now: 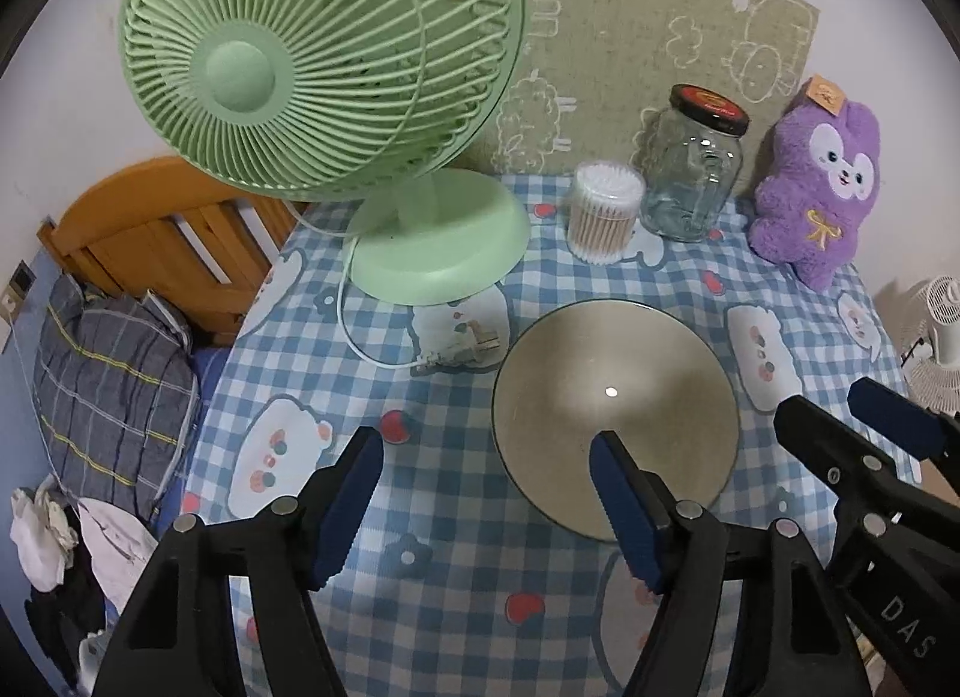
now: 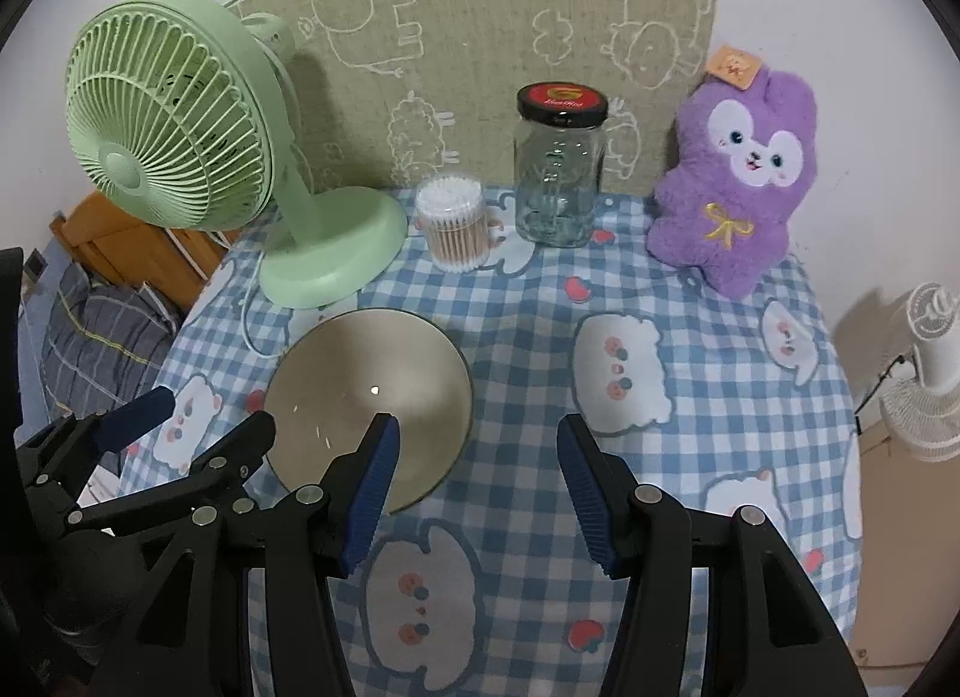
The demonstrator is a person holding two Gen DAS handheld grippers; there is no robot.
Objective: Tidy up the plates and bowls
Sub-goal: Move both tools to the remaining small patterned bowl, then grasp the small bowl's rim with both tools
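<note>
A round beige plate (image 1: 612, 373) with a thin dark rim lies flat on the blue checked tablecloth (image 1: 456, 577). My left gripper (image 1: 486, 457) hovers open over the cloth just left of it, and its right finger (image 1: 624, 499) covers the plate's near edge. In the right wrist view the plate (image 2: 372, 373) sits left of centre. My right gripper (image 2: 477, 439) is open, its left finger (image 2: 372, 487) in front of the plate's near right rim. Nothing is between either pair of fingers. Each gripper shows in the other's view: the right gripper (image 1: 840, 415) and the left gripper (image 2: 204, 415).
At the back of the table stand a green fan (image 1: 324, 55), a tub of cotton swabs (image 1: 603, 214), a glass jar (image 1: 693, 175) and a purple plush toy (image 1: 816, 187). The fan's cord and plug (image 1: 456, 355) lie left of the plate. A bed is at left, a white fan (image 2: 930, 373) at right.
</note>
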